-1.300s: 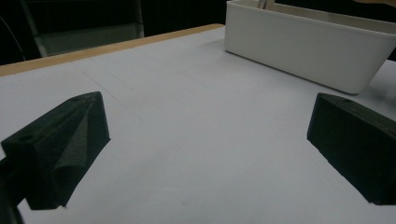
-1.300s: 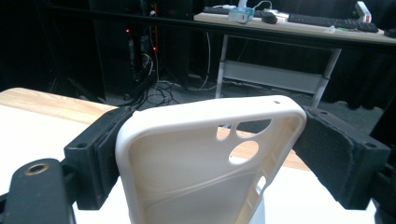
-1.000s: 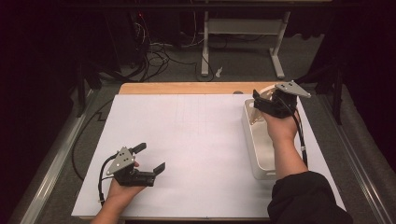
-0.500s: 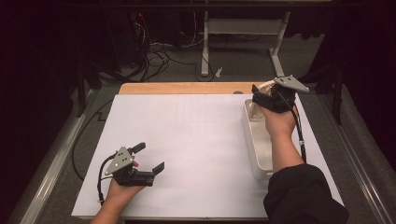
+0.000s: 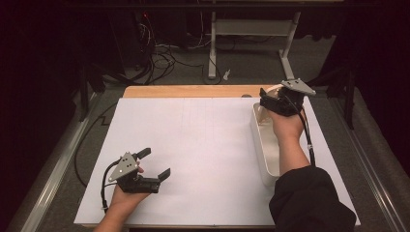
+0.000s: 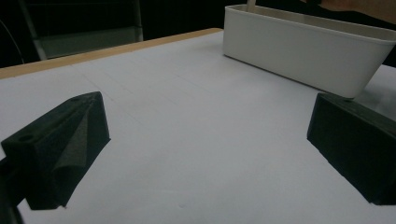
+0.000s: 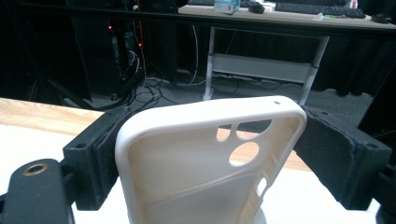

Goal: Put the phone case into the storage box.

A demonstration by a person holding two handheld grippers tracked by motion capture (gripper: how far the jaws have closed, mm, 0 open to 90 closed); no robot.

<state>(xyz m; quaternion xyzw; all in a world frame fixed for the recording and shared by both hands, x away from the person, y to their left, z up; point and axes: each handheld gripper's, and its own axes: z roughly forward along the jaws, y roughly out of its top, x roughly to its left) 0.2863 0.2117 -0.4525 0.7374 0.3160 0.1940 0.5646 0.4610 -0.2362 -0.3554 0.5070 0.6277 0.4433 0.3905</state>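
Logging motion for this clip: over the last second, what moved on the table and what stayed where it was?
The right hand-held gripper, shut on the white phone case, drifted slightly toward the far end of the white bin and stays over it. The case was already held, and nothing was let go. The left hand-held gripper rests open in the same spot on the white table cover; the bin has not shifted.

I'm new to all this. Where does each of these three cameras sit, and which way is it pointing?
High view: above the person's side, facing forward and down on the white table; both forearms, left gripper, right gripper.
Left gripper view: rides the left gripper low over the table, looking across at the white bin; jaws wide apart.
Right gripper view: rides the right gripper, facing the far floor and desk; jaws clamp a white phone case.
Shared: the bin shows in the high and left gripper views.
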